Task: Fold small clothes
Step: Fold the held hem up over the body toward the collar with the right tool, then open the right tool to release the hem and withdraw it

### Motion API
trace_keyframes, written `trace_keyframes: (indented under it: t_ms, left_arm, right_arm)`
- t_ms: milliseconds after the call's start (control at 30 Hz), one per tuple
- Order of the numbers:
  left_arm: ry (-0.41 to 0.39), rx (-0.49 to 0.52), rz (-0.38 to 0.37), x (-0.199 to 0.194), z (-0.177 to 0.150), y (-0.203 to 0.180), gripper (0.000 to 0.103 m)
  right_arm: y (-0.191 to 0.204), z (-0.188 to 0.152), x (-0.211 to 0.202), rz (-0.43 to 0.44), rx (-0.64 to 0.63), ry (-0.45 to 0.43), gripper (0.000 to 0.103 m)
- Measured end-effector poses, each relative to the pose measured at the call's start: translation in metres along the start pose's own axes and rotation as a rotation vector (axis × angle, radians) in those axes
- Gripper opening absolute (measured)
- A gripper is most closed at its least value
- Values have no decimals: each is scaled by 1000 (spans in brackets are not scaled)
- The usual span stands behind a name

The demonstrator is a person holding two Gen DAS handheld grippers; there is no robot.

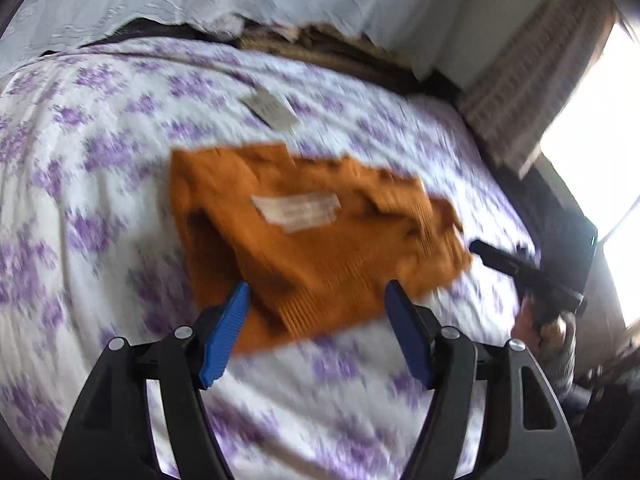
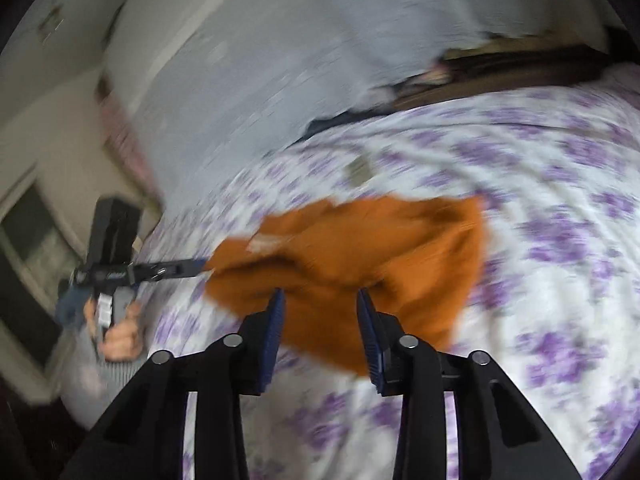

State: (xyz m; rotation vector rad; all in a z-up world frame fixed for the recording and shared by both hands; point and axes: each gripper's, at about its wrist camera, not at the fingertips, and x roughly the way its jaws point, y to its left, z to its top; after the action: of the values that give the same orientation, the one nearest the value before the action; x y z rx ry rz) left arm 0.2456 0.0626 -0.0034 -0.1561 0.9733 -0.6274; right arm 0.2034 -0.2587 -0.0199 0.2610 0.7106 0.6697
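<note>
The orange sweater (image 1: 304, 232) lies partly folded on the floral bedspread (image 1: 100, 160), at 12 o'clock from both tools, long axis running 10 to 4 in the left view. The left gripper (image 1: 316, 308) gapes wide, holding nothing, hem between its fingers. The right gripper (image 2: 320, 312) stands half open, empty, equally near.

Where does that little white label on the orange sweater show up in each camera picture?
Left wrist view: the white label lies mid-frame on top of the orange sweater.
Right wrist view: the label sits at the sweater's upper left edge, blurred.
Shared landmark: the grey card on the floral bedsheet beyond the sweater.
</note>
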Motion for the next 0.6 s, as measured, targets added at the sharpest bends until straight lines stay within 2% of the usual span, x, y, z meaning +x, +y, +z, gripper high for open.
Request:
trace_keyframes:
  t_ms: [133, 200, 333, 400, 433, 500, 600]
  left_arm:
    - [45, 76, 14, 8, -20, -19, 71]
    - [57, 97, 49, 15, -22, -23, 76]
    - [92, 59, 111, 34, -10, -12, 76]
    - [97, 42, 147, 41, 2, -9, 76]
    - [76, 39, 191, 42, 12, -7, 76]
    - [2, 17, 262, 36, 38, -3, 76]
    - [-134, -136, 282, 18, 78, 19, 76]
  right_arm:
    - [17, -7, 17, -1, -53, 73, 36]
    - [16, -7, 23, -20, -50, 95, 36]
    - [13, -5, 51, -71, -51, 185, 36]
    - [12, 1, 64, -103, -63, 209, 31]
    - [9, 12, 68, -121, -54, 193, 28]
    - [-2, 39, 68, -172, -13, 97, 28]
    - [-20, 63, 57, -242, 69, -41, 32]
